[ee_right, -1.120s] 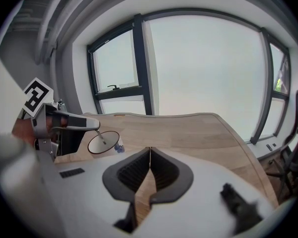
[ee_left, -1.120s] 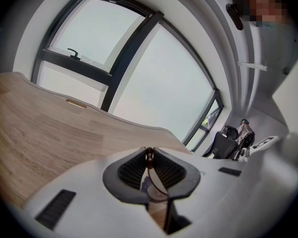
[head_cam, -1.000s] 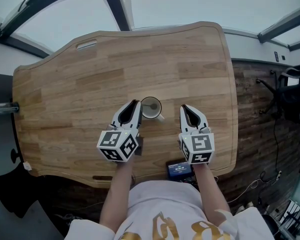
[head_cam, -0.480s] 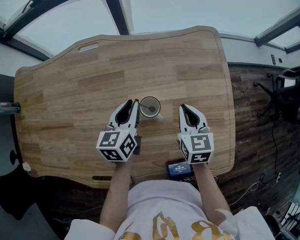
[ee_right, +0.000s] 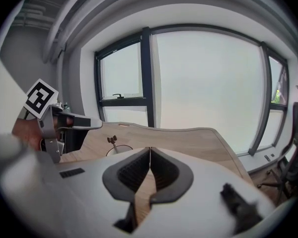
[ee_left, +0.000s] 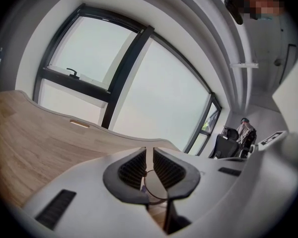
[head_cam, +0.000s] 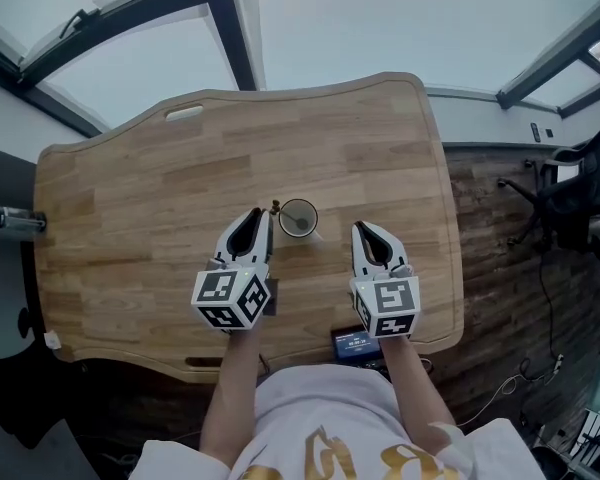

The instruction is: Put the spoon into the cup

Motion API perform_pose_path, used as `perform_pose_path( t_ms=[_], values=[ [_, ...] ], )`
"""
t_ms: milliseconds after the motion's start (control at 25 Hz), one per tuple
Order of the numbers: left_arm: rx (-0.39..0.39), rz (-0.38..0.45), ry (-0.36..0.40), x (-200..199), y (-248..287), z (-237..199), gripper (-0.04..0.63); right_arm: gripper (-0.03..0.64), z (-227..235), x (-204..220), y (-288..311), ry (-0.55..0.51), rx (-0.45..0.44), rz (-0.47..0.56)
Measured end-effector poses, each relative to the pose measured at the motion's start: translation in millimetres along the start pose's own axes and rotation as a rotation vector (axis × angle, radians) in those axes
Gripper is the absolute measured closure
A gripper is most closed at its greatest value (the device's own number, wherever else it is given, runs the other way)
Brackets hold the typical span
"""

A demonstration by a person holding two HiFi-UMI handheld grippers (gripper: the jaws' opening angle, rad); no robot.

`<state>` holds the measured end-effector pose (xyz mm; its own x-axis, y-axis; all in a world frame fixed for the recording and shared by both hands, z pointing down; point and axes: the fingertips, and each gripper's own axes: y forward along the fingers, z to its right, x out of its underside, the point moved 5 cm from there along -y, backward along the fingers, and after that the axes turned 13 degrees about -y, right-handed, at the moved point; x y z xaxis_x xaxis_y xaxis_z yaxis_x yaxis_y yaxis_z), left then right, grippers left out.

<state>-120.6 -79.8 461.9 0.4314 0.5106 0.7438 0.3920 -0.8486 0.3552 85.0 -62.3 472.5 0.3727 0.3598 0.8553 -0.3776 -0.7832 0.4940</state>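
1. Plainly, the left gripper [ee_left: 149, 151] is seen with its jaws parted by only a narrow slit. Daylight shows between the ribbed dark pads [ee_left: 133, 166], and nothing is gripped there. A thin dark curve is seen low in the gap, and what it is cannot be told.
2. The right gripper [ee_right: 150, 149] is seen with its jaw tips pressed together, and nothing is held between them. Only wood is seen through the opening behind the tips.
3. The small round white cup [head_cam: 313, 211] is stood upright near the middle of the light wooden table with rounded corners [head_cam: 130, 198]. It is placed between the two grippers, closer to the left one.
4. The thin spoon with a dark ornamented handle end [head_cam: 277, 209] is lodged in the cup. Its bowl is seen down inside, and its handle is leaned on the rim at the left with the end sticking out above. The left gripper's tips are held just beside that end, and in the right gripper view a gap is seen between them.
5. Black-and-white square patterns are carried on the left cube [head_cam: 232, 299] and the right cube [head_cam: 386, 305].
6. A small dark device with a lit blue screen [head_cam: 355, 344] is placed at the table's near edge. Its writing is too small to be read.
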Motion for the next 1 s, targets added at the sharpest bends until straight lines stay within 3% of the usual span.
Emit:
perform_pose_path(
  t_ms=[600, 1000],
  values=[
    [0.01, 0.065, 0.128, -22.8, -49.1, 19.8, 0.578, 0.586, -19.9, -33.8, -26.9, -0.02, 0.01, 0.105],
    [0.038, 0.086, 0.152, -24.8, -63.7, 34.9, 0.58, 0.586, -23.6, -38.4, -52.1, -0.027, 0.047, 0.137]
  ],
)
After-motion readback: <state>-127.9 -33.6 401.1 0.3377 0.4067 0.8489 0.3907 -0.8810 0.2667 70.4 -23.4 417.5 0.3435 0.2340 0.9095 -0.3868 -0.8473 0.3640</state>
